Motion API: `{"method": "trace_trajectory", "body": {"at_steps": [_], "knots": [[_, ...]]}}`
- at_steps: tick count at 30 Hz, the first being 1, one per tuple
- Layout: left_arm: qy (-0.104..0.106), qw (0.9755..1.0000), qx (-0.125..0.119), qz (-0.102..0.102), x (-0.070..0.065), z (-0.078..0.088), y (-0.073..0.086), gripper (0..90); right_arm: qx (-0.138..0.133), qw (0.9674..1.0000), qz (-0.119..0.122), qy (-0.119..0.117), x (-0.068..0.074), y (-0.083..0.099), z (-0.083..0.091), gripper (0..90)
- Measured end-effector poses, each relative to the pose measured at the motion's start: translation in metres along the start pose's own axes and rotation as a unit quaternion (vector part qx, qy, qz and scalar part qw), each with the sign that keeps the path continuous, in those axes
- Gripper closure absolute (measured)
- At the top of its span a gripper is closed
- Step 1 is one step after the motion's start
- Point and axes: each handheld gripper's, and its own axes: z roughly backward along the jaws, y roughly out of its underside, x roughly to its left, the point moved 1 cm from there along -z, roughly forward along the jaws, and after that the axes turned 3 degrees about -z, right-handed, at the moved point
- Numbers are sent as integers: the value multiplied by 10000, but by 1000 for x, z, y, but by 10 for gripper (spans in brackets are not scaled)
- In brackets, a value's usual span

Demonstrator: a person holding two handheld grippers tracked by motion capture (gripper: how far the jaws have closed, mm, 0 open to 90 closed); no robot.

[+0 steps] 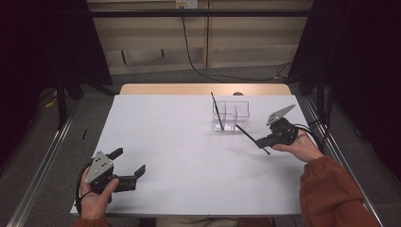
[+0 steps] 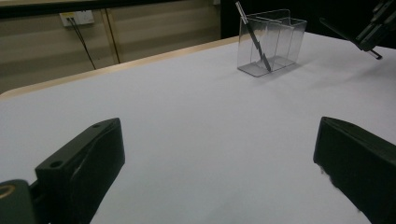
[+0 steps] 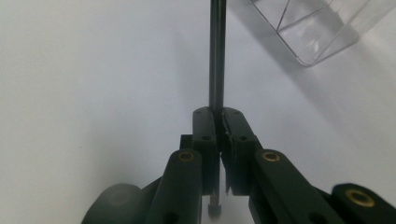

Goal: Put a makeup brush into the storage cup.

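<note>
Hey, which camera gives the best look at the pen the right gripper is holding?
The right gripper view: the pen runs straight up from the shut right gripper, close and sharp. The high view shows it small, slanting toward the clear holder. The left gripper view catches it far off at the top right corner.

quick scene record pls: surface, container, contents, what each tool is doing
surface: white table top
container: clear plastic two-compartment holder, upright, far right of table
contents: one dark thin pen leaning in its left compartment
right tool: shut on a second dark thin pen, held above the table beside the holder
left tool: open, nothing between its jaws, near left corner
</note>
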Motion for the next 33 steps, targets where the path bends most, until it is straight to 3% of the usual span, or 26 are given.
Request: {"method": "trace_trajectory", "body": {"at_steps": [7,14,22,27,33], "knots": [[1,10000,-42,24,0,1,0,19,-395,9991,119,10,10,-1,2,847],[-27,10000,-41,33,1,1,0,19,-1203,9926,-48,164,11,1,6,847],[-35,10000,-41,21,1,1,-1,19,-1578,9873,-114,151,16,0,9,847],[-38,10000,-43,38,1,1,0,19,-1652,9862,-57,78,23,-3,7,847],[-32,10000,-38,31,1,0,0,18,-1979,9802,9,70,33,-12,10,847]]}}
